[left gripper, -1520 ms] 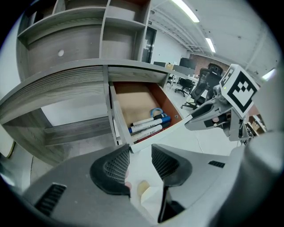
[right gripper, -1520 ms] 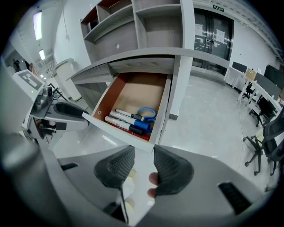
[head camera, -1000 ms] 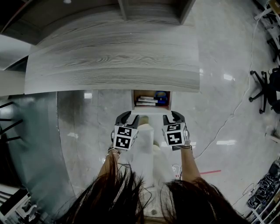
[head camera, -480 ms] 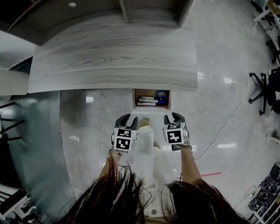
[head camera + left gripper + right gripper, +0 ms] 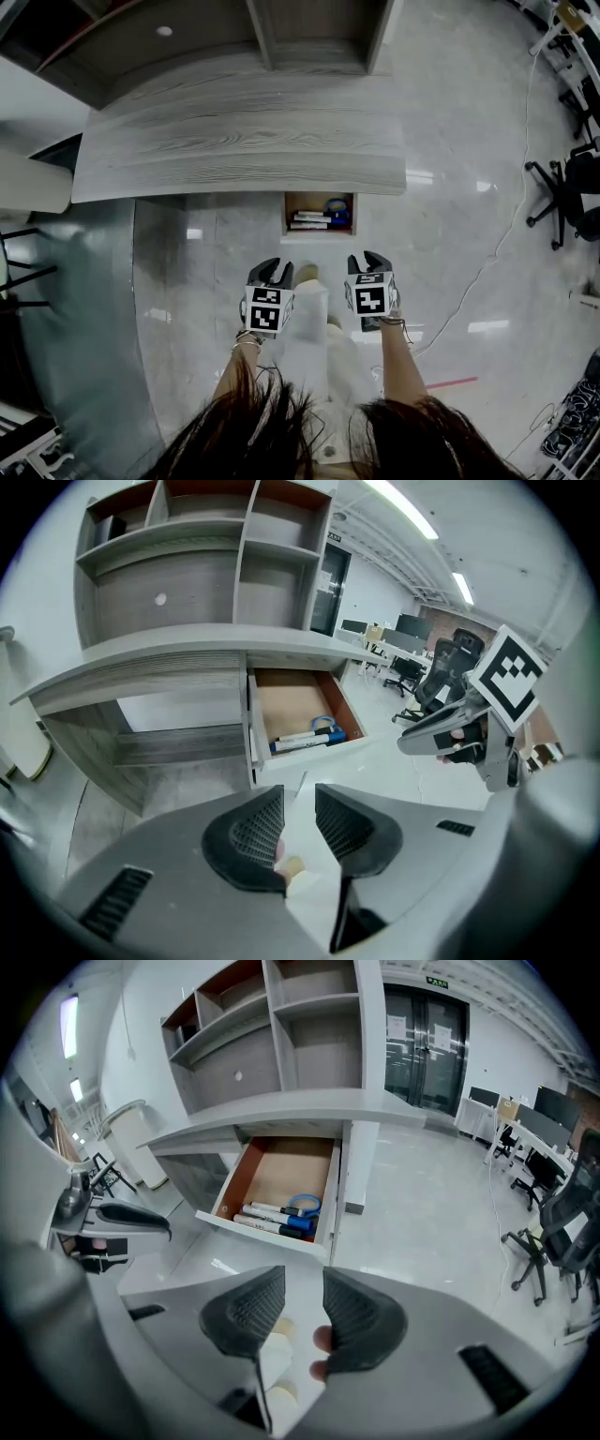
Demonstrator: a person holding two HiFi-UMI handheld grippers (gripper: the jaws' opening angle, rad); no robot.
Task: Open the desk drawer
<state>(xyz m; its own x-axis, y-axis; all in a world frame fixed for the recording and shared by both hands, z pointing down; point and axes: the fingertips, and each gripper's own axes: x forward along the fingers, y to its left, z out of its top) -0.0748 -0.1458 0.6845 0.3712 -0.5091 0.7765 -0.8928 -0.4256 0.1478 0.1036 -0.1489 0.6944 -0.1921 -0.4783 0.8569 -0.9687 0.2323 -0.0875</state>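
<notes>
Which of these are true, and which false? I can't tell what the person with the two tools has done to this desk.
1. The desk drawer is pulled out. True.
2. The drawer has nothing in it. False: markers and a blue roll lie inside.
3. The right gripper has hold of the drawer front. False: its jaws stand apart with nothing between them, and there is a clear gap between them and the drawer.
4. Open shelves stand on the desk behind the drawer. True.
</notes>
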